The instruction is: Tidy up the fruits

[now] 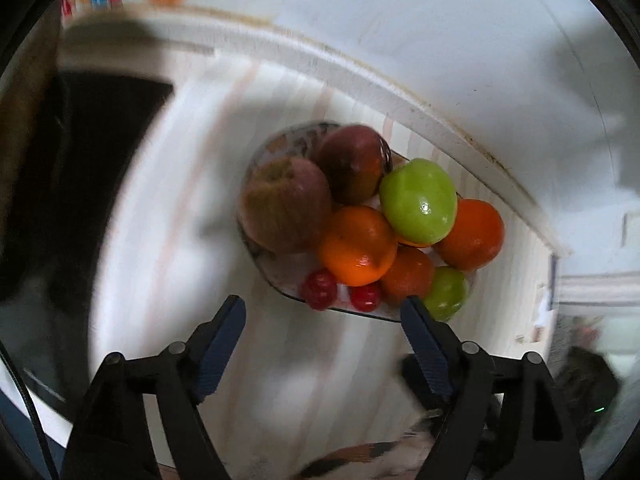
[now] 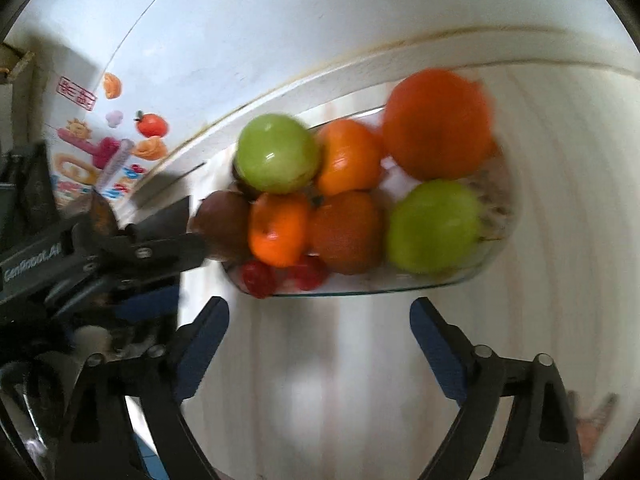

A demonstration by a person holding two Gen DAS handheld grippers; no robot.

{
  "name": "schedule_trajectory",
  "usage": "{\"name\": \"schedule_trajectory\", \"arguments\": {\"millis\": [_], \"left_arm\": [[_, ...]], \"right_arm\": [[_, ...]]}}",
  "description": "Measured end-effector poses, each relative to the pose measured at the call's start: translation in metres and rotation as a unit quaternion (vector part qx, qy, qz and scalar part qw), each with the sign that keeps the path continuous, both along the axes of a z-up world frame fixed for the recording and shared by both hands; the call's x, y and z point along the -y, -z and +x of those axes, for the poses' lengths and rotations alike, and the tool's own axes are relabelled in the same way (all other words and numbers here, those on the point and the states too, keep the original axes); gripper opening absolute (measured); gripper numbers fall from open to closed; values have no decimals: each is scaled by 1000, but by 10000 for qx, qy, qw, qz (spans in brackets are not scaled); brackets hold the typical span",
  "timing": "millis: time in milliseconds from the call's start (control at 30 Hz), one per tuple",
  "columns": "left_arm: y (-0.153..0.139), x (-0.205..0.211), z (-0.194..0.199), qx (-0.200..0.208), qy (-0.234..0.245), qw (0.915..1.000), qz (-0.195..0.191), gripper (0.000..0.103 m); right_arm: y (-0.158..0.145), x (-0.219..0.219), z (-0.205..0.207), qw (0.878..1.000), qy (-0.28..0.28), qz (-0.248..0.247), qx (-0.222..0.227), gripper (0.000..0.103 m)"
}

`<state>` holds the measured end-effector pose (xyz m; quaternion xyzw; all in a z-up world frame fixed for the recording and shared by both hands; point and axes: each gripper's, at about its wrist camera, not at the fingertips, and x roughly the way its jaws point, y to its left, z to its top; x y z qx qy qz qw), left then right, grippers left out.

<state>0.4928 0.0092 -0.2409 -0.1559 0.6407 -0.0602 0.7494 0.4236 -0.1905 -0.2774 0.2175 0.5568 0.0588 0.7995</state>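
Both grippers, left (image 1: 323, 307) and right (image 2: 320, 308), are hovering wide and empty before the glass plate (image 2: 400, 286) where smooth, firm, roll-prone fruits, like the top green apple (image 2: 277, 153), are wanting an across-the-middle pinch.

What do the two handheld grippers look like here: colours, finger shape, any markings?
Both the left gripper and right gripper have black linkage arms with round pivot pins and tapered fingers faced with dark blue ribbed pads. The right wrist view shows white "GenRobot.AI" lettering on the left gripper's black body.
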Motion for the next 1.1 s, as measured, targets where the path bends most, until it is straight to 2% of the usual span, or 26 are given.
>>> {"name": "schedule_trajectory", "arguments": {"millis": [67,133,267,500,733,1000,1100], "left_arm": [[-14,1,-9,321,201,9980,514,90],[-26,4,-21,602,380,9923,1014,91],[-41,3,-43,917,538,9827,1519,92],[-70,8,-77,1292,713,9754,1636,92],[-107,8,-116,1730,795,9678,1646,92],[-153,-4,-179,2266,779,9567,1650,92],[-170,-9,-202,2397,761,9553,1553,92]], "right_arm": [[-12,7,-7,9987,75,-501,-17,95],[-23,14,-14,9964,118,-842,7,97],[-49,24,-29,9906,204,-1346,153,98],[-92,23,-61,9834,271,-1725,490,99],[-131,15,-100,9788,420,-1849,777,99],[-187,-3,-166,9721,489,-1938,1224,99],[-209,-9,-193,9683,499,-2000,1411,99]]}}
